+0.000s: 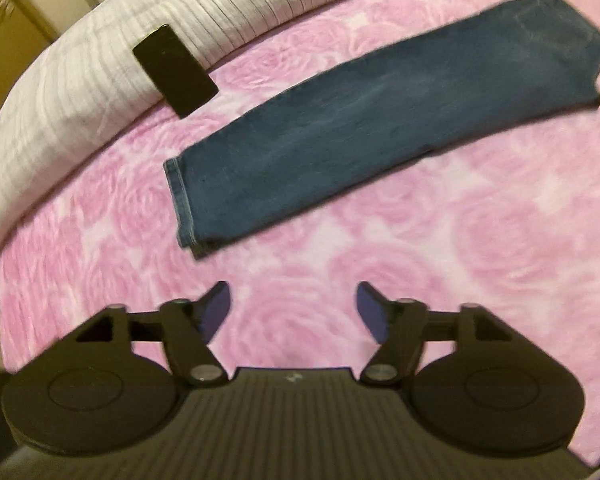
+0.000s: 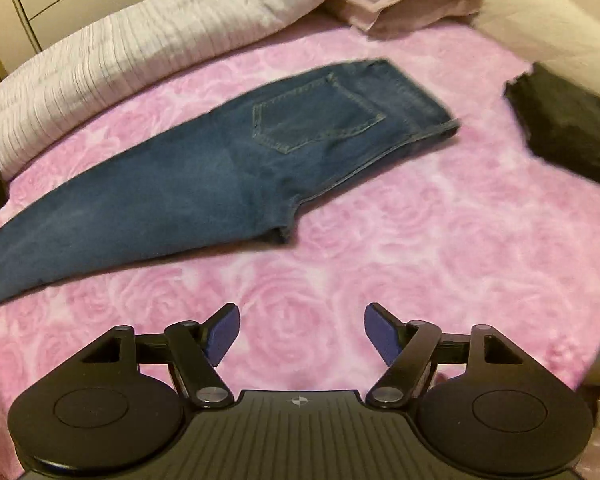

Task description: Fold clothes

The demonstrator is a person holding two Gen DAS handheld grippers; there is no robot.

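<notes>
A pair of blue jeans lies flat on the pink rose-patterned bedspread, folded lengthwise with one leg on the other. The hem is at the left in the left wrist view; the waist and back pocket show in the right wrist view. My left gripper is open and empty, above the bedspread a little short of the hem. My right gripper is open and empty, above the bedspread short of the jeans' seat.
A white ribbed duvet is bunched along the far side. A black phone-like slab leans on it. A folded dark garment lies at the right, by a beige pillow and a cream bolster.
</notes>
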